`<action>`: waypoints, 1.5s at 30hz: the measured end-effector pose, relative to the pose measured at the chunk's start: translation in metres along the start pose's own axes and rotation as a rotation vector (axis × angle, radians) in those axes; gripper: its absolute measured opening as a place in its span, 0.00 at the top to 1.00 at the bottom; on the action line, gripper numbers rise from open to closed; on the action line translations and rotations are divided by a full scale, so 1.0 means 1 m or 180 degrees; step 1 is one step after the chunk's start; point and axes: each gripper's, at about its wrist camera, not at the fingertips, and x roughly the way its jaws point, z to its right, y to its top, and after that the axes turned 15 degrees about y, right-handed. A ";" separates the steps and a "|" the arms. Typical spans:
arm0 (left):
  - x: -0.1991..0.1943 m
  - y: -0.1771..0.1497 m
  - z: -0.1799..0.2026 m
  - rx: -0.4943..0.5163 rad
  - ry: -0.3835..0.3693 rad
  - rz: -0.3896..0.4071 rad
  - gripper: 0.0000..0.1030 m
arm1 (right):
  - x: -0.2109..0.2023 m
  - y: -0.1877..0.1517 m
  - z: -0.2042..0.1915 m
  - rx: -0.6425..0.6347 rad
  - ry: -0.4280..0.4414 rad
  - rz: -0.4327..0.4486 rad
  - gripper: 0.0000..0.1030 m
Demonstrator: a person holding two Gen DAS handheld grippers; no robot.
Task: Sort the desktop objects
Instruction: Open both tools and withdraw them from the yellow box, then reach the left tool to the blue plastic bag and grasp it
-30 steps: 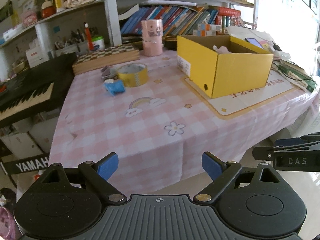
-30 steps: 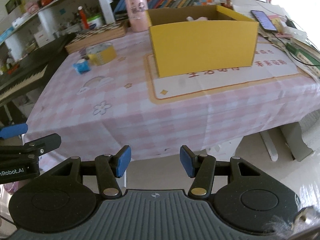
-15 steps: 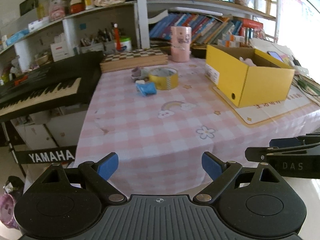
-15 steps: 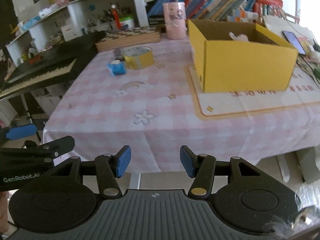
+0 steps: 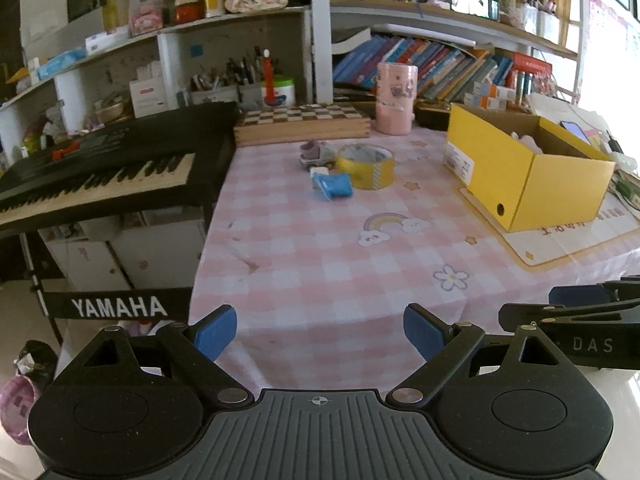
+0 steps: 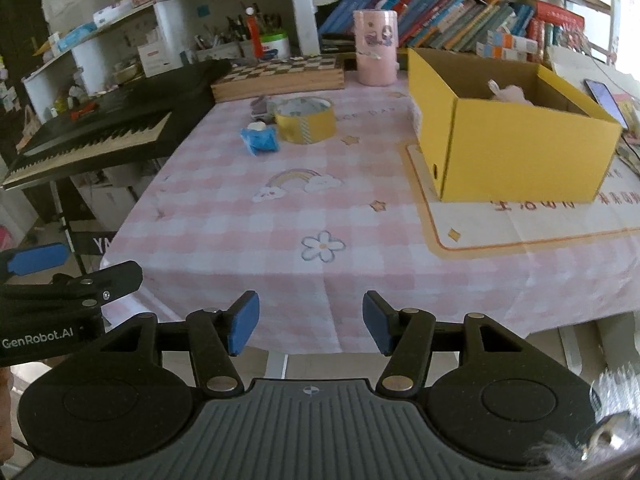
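Setting: pink checked table (image 5: 304, 248), bookshelves behind.
Your tongs: left gripper (image 5: 320, 326) and right gripper (image 6: 308, 326) both spread, empty, short of the table.
Done: something pale already in yellow box (image 6: 516, 148).
Left: tape roll (image 5: 365, 166), blue packet (image 5: 333, 185), small toy (image 5: 316, 156), clustered together far-left.

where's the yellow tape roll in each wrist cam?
Left wrist: the yellow tape roll sits centre, upper half, just right of the small blue packet.
Right wrist: tape roll sits left of centre, upper third.
Shared landmark: the open yellow cardboard box, right of the roll in both.
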 end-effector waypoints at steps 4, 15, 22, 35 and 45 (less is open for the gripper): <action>0.002 0.002 -0.005 -0.0018 0.0040 0.0012 0.10 | 0.005 0.005 -0.006 -0.0050 0.0030 0.0013 0.45; 0.015 0.007 -0.014 -0.0078 0.0151 -0.0065 0.10 | 0.026 0.018 -0.011 -0.0152 0.0138 -0.0056 0.43; 0.033 0.018 -0.009 -0.0080 0.0185 -0.0115 0.10 | 0.043 0.034 -0.001 -0.0167 0.0168 -0.0103 0.43; 0.083 0.051 0.020 -0.0099 0.0119 -0.0194 0.10 | 0.080 0.082 0.034 -0.0290 0.0129 -0.0185 0.43; 0.118 0.080 0.037 -0.0166 0.0204 -0.0244 0.10 | 0.112 0.135 0.058 -0.0407 0.0173 -0.0124 0.40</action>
